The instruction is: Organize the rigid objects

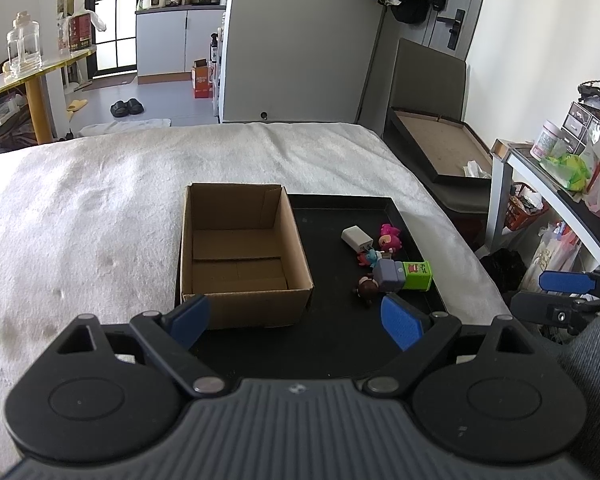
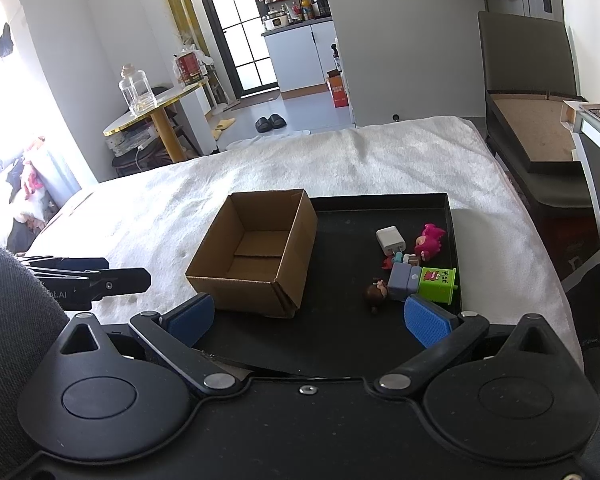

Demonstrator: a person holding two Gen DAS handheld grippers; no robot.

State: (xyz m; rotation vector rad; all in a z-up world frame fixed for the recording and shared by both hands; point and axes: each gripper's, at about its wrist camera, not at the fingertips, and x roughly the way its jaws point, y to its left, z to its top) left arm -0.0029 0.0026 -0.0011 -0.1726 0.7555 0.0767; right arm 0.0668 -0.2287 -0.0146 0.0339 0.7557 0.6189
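One black tray (image 1: 380,344) lies on the bed's white blanket (image 1: 80,216).

One brown cardboard box (image 1: 240,248), open at the top with nothing in it, stands on the tray's left part.

Small rigid items lie in one cluster on the tray's right part, well apart from the box:
- One white USB charger plug (image 1: 356,238), on its side at the far end of the cluster.
- One pink figurine (image 1: 390,237), just right of the charger.
- One small red-and-blue figurine (image 1: 369,258), partly hidden among the others.
- One grey block (image 1: 388,276), touching the green box.
- One green box (image 1: 417,275) on its side near the tray's right rim, with a red cartoon face and dark characters I cannot read.
- One brown-headed figurine (image 1: 367,289), nearest to me.

My left tongs (image 1: 296,322), one pair, blue pads spread wide, holding nothing, hover over the tray's near edge.

My right tongs (image 2: 308,318), one pair, likewise spread wide and holding nothing, hover over the tray's near part. The side of the left tongs, seen from the right wrist, bears partial lettering ending "ot.AI".
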